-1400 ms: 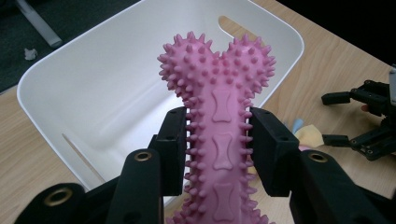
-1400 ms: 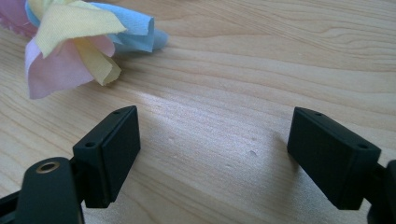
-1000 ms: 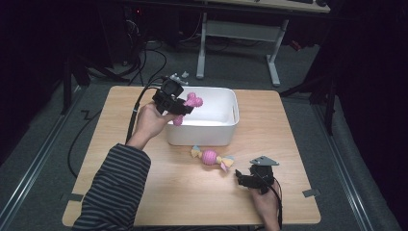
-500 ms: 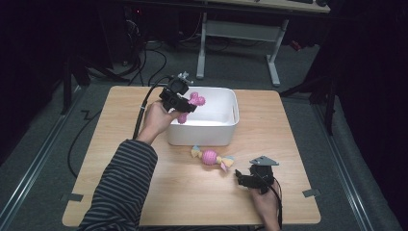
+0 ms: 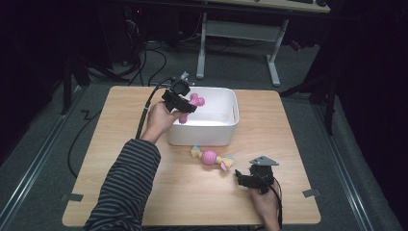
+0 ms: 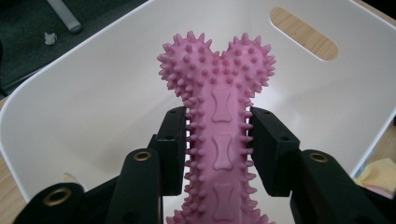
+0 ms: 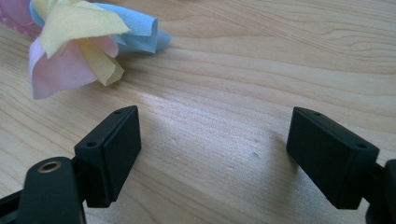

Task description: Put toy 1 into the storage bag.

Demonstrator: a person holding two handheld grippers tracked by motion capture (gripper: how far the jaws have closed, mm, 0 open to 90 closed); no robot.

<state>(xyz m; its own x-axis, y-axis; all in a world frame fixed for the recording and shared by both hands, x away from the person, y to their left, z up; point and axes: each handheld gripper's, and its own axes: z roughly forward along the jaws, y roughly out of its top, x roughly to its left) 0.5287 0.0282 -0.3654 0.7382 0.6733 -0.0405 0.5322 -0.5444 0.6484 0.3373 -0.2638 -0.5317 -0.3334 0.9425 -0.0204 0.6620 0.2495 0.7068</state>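
— What's near the white tub point(image 5: 226, 132)?
— A candy-shaped cloth toy point(image 5: 210, 158) lies on the bench point(image 5: 120, 144) just in front of it, its frilly end near the right gripper point(image 5: 244, 178), which rests on the wood with its jaws spread and nothing between them.
— And the left gripper point(image 5: 185, 107)?
— Clamped on the shaft of a pink spiky bone point(image 6: 219, 135), held over the tub's left rim. The bone's lower end is cut off in the left gripper view.
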